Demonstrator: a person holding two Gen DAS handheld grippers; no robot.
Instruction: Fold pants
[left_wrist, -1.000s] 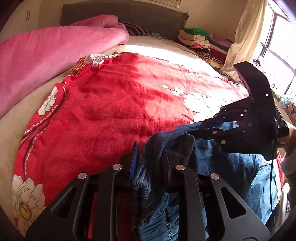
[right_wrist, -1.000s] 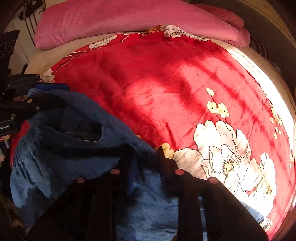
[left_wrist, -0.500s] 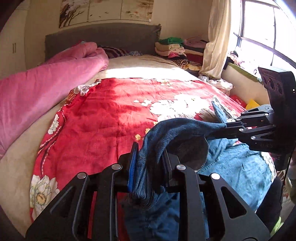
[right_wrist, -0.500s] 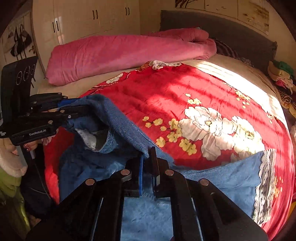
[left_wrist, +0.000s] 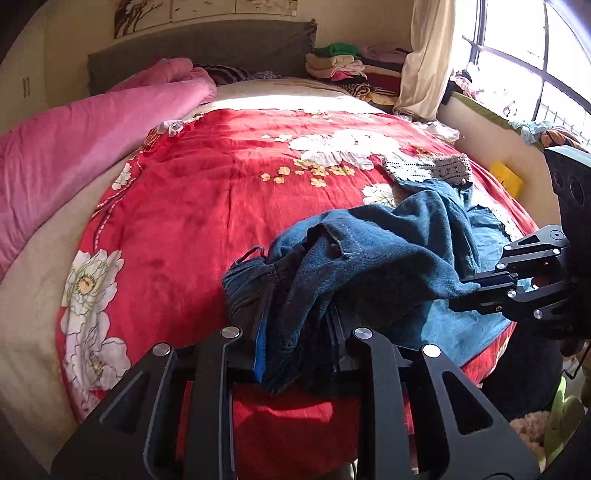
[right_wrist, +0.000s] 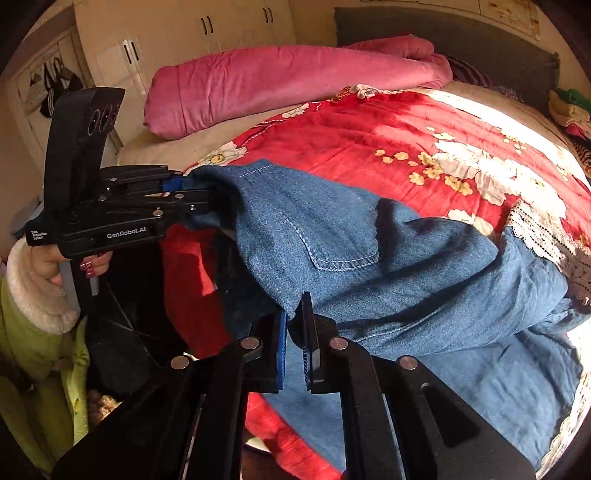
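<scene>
Blue denim pants (left_wrist: 388, 251) with white lace cuffs (left_wrist: 428, 170) lie over the near edge of a red flowered blanket (left_wrist: 207, 192). My left gripper (left_wrist: 295, 332) is shut on the elastic waistband and holds it lifted; it also shows in the right wrist view (right_wrist: 195, 195). My right gripper (right_wrist: 295, 325) is shut on another part of the waist edge, just below a back pocket (right_wrist: 332, 236); it also shows in the left wrist view (left_wrist: 465, 288). The waist hangs stretched between the two grippers, and the legs trail across the bed (right_wrist: 498, 369).
A rolled pink quilt (left_wrist: 74, 147) lies along the bed's left side. A grey headboard (left_wrist: 207, 40) is at the back, with stacked folded clothes (left_wrist: 343, 62) by a curtain (left_wrist: 424, 55) and window. Wardrobe doors (right_wrist: 207, 33) stand behind the quilt.
Both grippers have lifted the waistband and drawn back from the bed. The pants have spread out, so the lace cuffs and back pocket now show.
</scene>
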